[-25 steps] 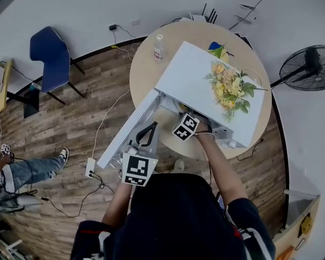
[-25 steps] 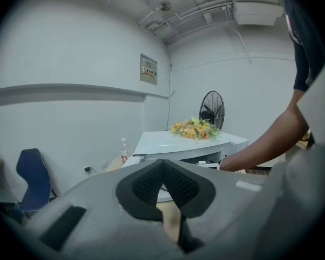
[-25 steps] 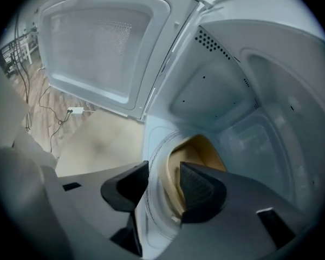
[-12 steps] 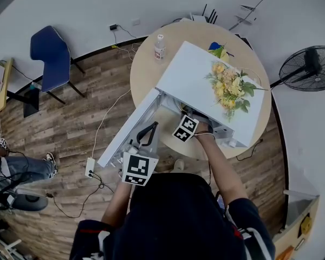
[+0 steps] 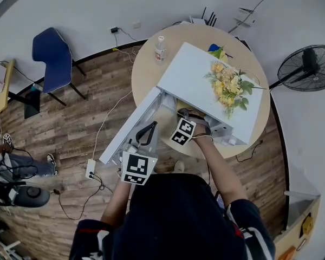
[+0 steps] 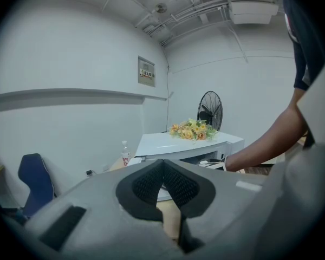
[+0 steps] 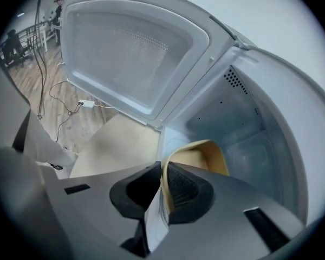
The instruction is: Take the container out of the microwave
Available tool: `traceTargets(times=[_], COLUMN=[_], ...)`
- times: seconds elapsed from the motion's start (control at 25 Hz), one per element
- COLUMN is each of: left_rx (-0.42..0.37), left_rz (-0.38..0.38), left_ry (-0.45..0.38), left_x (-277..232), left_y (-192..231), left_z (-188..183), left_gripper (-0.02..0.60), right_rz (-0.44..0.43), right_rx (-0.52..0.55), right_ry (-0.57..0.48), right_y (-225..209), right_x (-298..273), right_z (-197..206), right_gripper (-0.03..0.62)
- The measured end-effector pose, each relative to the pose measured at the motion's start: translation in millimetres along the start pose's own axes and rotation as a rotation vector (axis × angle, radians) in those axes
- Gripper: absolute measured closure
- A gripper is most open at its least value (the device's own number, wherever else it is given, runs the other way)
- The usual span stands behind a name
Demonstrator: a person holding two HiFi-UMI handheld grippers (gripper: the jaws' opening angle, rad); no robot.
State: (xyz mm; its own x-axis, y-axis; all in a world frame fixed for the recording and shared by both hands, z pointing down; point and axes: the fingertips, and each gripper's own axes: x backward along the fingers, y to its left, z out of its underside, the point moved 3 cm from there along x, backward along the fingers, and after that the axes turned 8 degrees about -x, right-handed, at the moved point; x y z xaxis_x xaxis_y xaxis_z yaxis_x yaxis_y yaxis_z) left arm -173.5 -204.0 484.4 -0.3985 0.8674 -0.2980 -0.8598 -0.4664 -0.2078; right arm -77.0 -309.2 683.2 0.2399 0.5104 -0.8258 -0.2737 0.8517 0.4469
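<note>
Pinching thin rim of tan container (image 7: 208, 155) just inside microwave (image 7: 244, 112) mouth: right gripper (image 7: 163, 187), fingers closing on wall, one inside, one outside. Wall bends under pinch, so judged light, soft, crushable; hold gently at rim, keep level. Left gripper (image 6: 163, 172) beside microwave's open door (image 7: 135, 53), fingers pressed together, empty.

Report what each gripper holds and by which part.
The right gripper is closing its jaws on the near rim of the tan container. The left gripper is shut, holding nothing.
</note>
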Motion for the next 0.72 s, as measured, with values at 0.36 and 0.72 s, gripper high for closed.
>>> traceTargets(times=[0.36,0.72], left_rx=[-0.007,-0.006], left_rz=[-0.015,-0.028], left_ry=[-0.007,-0.014], left_x=[15,24], left_y=[0,-3], left_z=[-1,1], left_gripper=[0.569,0.569], right_rz=[-0.067,-0.118], right_rx=[-0.035,-0.046], right_ry=[-0.033,-0.027], right_y=[21,42], right_x=[29,56], right_z=[-11,-10], right_gripper=[0.572,0.572])
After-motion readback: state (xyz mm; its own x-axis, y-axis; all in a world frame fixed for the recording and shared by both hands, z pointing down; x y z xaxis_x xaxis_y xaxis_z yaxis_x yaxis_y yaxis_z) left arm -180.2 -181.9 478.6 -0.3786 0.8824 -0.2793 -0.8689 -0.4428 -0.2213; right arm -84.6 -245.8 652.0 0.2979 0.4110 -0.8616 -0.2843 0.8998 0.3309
